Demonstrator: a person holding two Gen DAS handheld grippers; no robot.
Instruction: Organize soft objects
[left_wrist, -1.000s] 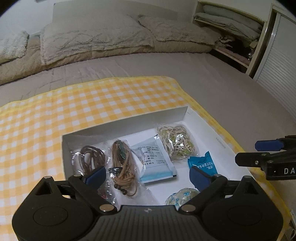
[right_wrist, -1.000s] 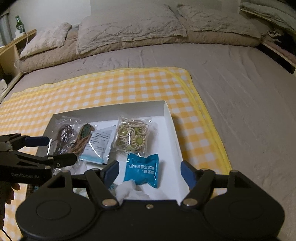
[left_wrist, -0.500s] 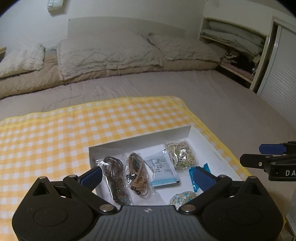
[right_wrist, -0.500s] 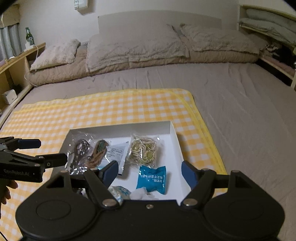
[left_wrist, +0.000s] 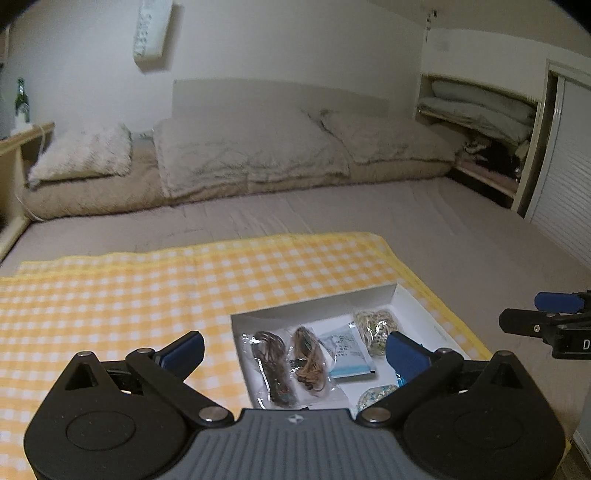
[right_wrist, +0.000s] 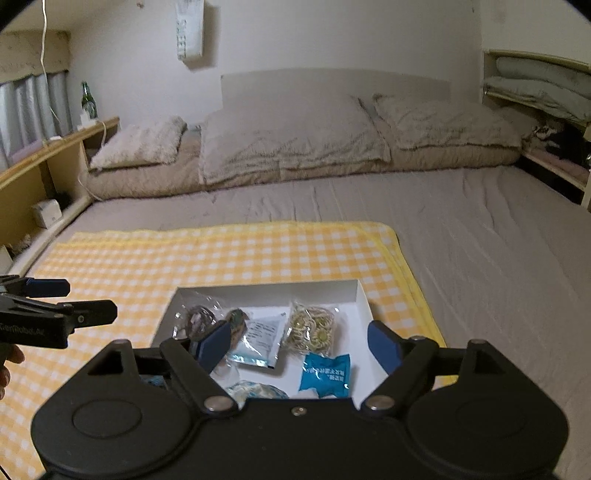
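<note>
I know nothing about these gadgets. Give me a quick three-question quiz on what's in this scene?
1. True or false: the white box sits on a yellow checked cloth.
2. Which packet lies nearest the right gripper: A) blue packet, B) daisy-cord bag?
3. What does the left gripper hold?

Key: 1 true. 2 A. 3 nothing; its jaws stand wide apart. The right one's jaws are opening, also empty.

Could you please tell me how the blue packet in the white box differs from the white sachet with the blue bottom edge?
The blue packet is solid bright blue with white lettering; the white sachet is pale with dark small print and only a blue strip along one edge. The blue packet looks puffy and pillow-like, the white sachet flat. The blue packet lies nearer the camera, the white sachet further back, between the bagged cords and the bagged daisy trim. Both are sealed and lie loose in the white box.
</note>
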